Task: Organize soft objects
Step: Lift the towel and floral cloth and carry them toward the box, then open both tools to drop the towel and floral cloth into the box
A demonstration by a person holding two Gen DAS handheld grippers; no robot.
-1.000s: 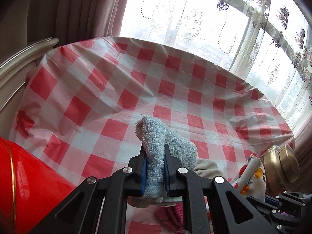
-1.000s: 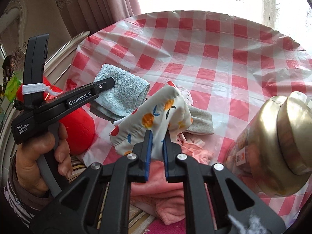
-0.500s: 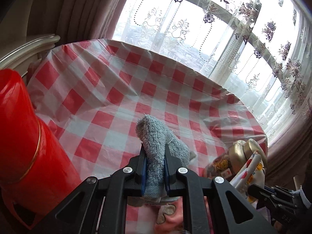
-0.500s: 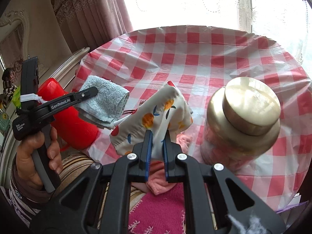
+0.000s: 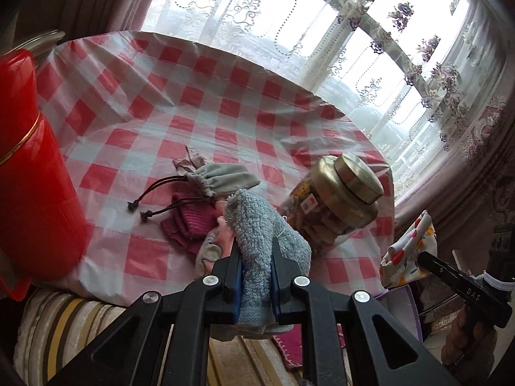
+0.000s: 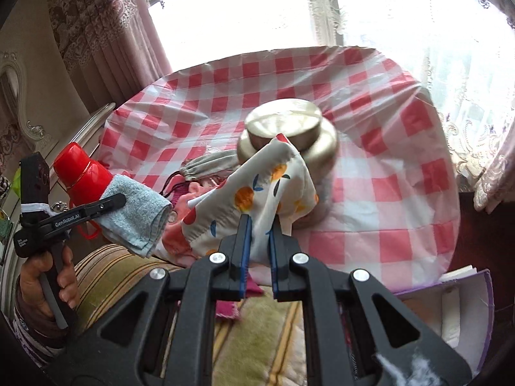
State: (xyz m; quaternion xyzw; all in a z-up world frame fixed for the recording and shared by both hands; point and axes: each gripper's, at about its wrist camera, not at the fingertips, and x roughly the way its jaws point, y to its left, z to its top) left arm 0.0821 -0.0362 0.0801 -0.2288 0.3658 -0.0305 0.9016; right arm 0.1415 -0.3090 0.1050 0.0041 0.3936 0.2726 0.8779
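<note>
My left gripper (image 5: 256,251) is shut on a folded light-blue towel (image 5: 260,225), held in the air off the table's near edge; the same towel (image 6: 138,212) shows at left in the right wrist view. My right gripper (image 6: 260,225) is shut on a white fruit-print cloth (image 6: 257,189), which hangs at far right in the left wrist view as the fruit-print cloth (image 5: 407,254). On the checked tablecloth (image 5: 154,135) lie a grey drawstring pouch (image 5: 222,177), a magenta knit cloth (image 5: 190,222) and a pink cloth (image 6: 193,193).
A red flask (image 5: 29,173) stands at the table's left edge. A gold-lidded jar (image 5: 334,199) stands at the near right. A striped cushion (image 6: 122,270) lies below the table edge. A white and purple box (image 6: 463,305) sits lower right. Curtained windows stand behind.
Both grippers pulled back from the table with their cloths, the right one also rising. The pouch and magenta cloth on the table came into the left wrist view.
</note>
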